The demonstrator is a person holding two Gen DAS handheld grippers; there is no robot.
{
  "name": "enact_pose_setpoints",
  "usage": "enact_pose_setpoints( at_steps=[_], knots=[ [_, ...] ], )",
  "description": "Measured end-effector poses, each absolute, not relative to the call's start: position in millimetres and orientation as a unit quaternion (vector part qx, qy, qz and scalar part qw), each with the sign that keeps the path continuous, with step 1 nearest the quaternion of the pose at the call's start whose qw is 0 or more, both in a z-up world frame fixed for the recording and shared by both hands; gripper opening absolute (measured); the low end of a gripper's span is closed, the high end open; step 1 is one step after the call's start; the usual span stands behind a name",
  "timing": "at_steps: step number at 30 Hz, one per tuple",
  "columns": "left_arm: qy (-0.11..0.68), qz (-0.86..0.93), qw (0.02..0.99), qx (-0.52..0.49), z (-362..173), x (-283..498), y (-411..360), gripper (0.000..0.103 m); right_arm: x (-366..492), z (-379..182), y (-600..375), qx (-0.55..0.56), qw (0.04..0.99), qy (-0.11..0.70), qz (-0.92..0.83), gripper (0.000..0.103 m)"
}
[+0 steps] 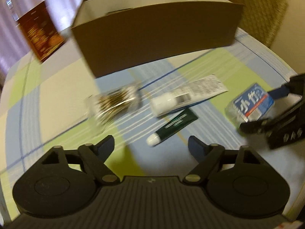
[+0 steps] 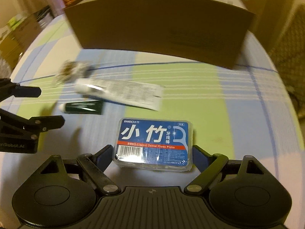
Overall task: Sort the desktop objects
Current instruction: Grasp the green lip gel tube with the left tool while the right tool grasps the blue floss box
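Right claw point(image 2: 152, 157) set wide, fingers flanking the short ends of the dental floss pick box point(image 2: 154, 143); contact is likely, a firm grip cannot be confirmed. Box lies flat on the checked surface point(image 2: 219, 114), nearest of all. Judged light, rigid, with slick clear plastic walls; best taken across the short ends. Left claw point(image 1: 151, 146) spread open, nothing held, hovering short of the dark green tube point(image 1: 172, 126). Beyond are noted a white tube point(image 1: 183, 99) and a blurred patterned item point(image 1: 116, 103). Farthest, the cardboard box point(image 1: 152, 38), open-topped
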State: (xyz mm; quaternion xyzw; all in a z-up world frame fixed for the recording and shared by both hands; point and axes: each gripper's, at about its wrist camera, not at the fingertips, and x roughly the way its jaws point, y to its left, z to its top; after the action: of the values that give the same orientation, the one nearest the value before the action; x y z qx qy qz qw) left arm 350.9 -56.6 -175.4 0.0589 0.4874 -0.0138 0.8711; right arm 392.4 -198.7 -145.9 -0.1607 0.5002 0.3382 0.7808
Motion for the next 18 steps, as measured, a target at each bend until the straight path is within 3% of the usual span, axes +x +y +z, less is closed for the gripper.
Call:
enact_pose_setpoints(
  at_steps=[5, 10, 18],
  knots=[
    [0.499, -0.051, 0.863, 0.055, -187, 367, -64, 0.057, 407, -142, -229, -0.141, 0.795, 0.505, 0.306, 0.085],
    [0.524, -0.076, 0.848, 0.020, -192, 367, -69, 0.017, 412, -139, -247, -0.129, 0.803, 0.505, 0.289, 0.085],
    [0.526, -0.088, 0.845, 0.021, -192, 376, -87, 0.017, 416, -139, -251, -0.129, 0.804, 0.505, 0.286, 0.084]
  ],
)
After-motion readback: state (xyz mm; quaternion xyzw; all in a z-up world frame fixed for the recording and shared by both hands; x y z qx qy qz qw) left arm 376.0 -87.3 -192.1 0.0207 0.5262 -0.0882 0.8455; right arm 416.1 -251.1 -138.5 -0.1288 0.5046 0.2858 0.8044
